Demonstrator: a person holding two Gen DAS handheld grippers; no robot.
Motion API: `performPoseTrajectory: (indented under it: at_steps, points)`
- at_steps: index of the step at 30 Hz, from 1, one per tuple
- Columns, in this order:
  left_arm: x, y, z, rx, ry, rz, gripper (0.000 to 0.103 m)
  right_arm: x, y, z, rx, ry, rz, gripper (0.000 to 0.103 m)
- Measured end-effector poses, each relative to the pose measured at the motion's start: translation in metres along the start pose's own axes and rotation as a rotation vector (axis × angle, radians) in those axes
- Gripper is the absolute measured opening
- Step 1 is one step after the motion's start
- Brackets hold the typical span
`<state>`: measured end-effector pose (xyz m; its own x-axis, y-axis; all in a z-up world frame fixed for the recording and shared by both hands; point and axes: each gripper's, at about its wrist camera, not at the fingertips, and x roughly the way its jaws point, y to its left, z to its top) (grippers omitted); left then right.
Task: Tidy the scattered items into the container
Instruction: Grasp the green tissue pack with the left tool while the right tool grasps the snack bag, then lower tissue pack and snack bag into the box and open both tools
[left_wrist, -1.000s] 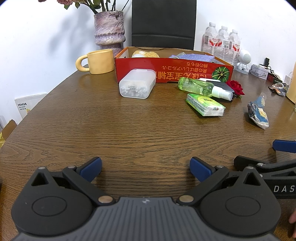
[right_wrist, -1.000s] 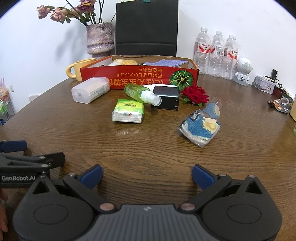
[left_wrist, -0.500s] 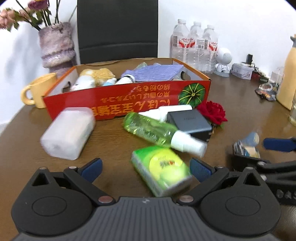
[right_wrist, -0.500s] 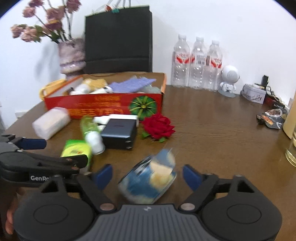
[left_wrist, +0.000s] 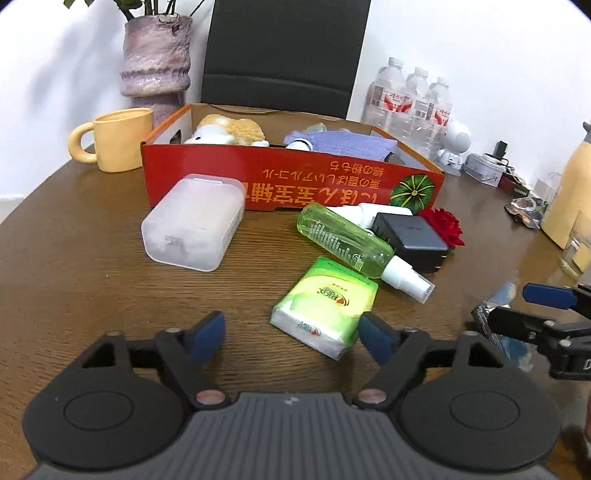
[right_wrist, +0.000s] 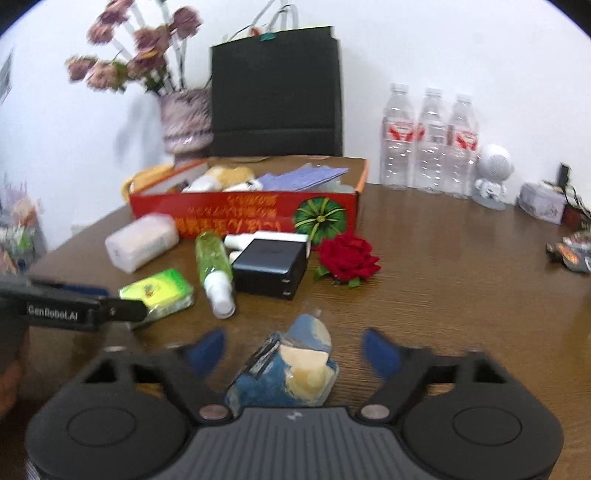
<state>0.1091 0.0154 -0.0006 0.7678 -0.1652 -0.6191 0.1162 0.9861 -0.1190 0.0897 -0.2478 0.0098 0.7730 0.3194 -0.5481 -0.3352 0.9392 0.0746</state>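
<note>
A red cardboard box (left_wrist: 295, 184) (right_wrist: 243, 218) holds a plush toy and a purple cloth. In front of it lie a frosted plastic case (left_wrist: 194, 229), a green spray bottle (left_wrist: 351, 245), a black charger (left_wrist: 410, 236), a red rose (right_wrist: 347, 254) and a green tissue pack (left_wrist: 325, 302) (right_wrist: 159, 291). My left gripper (left_wrist: 291, 332) is open, and the tissue pack lies partly between its fingers. My right gripper (right_wrist: 295, 350) is open around a blue painted packet (right_wrist: 291, 365), which lies between its fingers.
A yellow mug (left_wrist: 118, 138), a purple vase (left_wrist: 157, 62) and a black chair (left_wrist: 284, 55) stand behind the box. Water bottles (right_wrist: 428, 140), a white robot figure (right_wrist: 491, 177) and small clutter sit at the back right on the wooden table (left_wrist: 74, 258).
Both grippers have moved forward toward the items. The tissue pack now lies at the left fingers and the blue packet sits deeper between the right fingers.
</note>
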Motion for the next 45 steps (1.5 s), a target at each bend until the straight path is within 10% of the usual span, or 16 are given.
performPoseTrajectory:
  at_steps: [7,11,14,19,25,29,38,45]
  points:
    - [0.017,-0.021,0.008,0.14,-0.021,0.004,0.098,0.013,0.003,-0.004,-0.02,0.077,-0.053,0.083]
    - [0.017,-0.024,0.006,0.159,-0.01,-0.004,0.053,0.016,0.003,-0.007,-0.022,0.084,-0.061,0.065]
    - [0.012,-0.029,0.001,0.186,-0.013,-0.027,0.049,0.012,0.005,-0.008,-0.024,0.065,-0.046,0.038]
    - [-0.004,-0.026,0.005,0.174,-0.069,-0.1,0.048,0.009,0.006,-0.007,-0.017,0.036,-0.026,0.022]
    - [-0.022,0.005,0.047,0.01,-0.14,-0.117,0.048,0.006,0.007,-0.006,-0.017,0.025,-0.018,0.019]
    - [-0.013,0.02,0.098,-0.032,-0.205,0.013,0.048,0.006,0.008,-0.006,-0.016,0.021,-0.017,0.019]
    - [0.076,0.045,0.144,-0.04,-0.116,0.176,0.048,0.001,0.001,-0.002,0.019,-0.035,-0.064,0.014]
    - [0.071,0.054,0.153,-0.056,-0.089,0.076,0.048,-0.02,-0.003,0.082,0.042,-0.131,-0.084,0.013]
